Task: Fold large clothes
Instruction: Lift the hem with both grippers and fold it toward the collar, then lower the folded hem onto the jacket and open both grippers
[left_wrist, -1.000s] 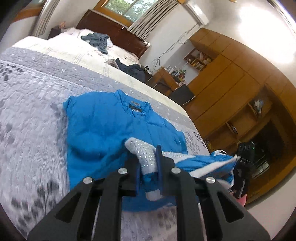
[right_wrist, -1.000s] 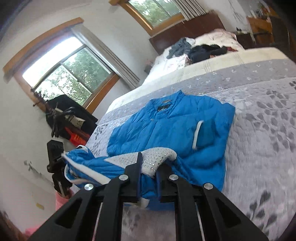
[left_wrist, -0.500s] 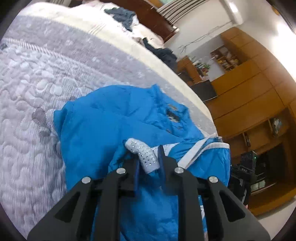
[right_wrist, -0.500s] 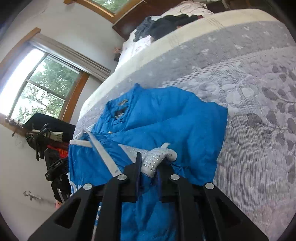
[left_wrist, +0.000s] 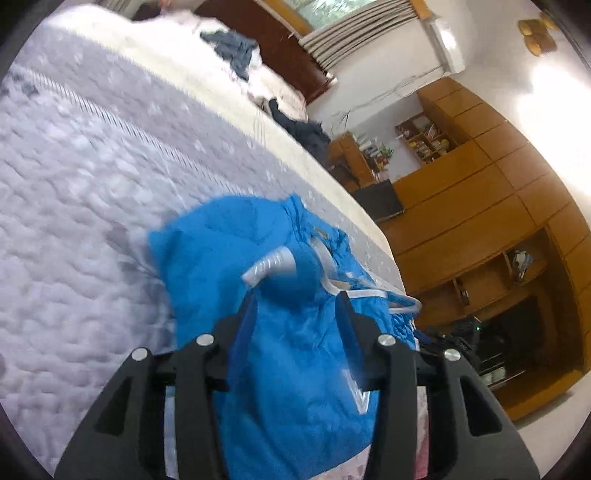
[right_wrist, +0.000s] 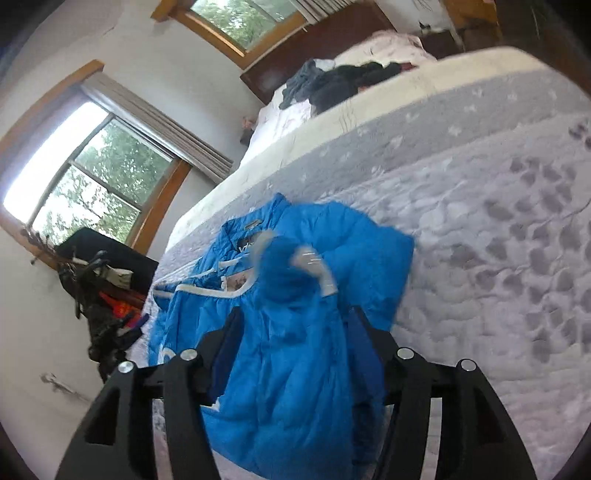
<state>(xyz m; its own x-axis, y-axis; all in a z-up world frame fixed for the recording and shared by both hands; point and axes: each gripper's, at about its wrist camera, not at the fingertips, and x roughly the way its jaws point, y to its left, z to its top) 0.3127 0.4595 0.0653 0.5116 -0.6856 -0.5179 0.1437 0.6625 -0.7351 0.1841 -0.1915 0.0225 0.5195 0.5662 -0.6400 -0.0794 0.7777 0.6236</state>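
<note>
With the puffy bright-blue quilted jacket (left_wrist: 295, 332) doubled hem-to-collar on the grey quilted bed (left_wrist: 81, 206), my left claw (left_wrist: 295, 306) and right claw (right_wrist: 291, 325) gaped wide, holding nothing; final tidy remained.

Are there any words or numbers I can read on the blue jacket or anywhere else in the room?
No text can be read.
Neck label inside the blue jacket: too blurred to read.
White marking on the jacket's lower part: partly hidden, cannot tell what it says.
Items on the wall shelf: too small to read.

Blue puffy jacket (left_wrist: 295, 354) with white trim, folded over itself, collar away from the camera, lying on the grey quilted bed (left_wrist: 92, 177).
</note>
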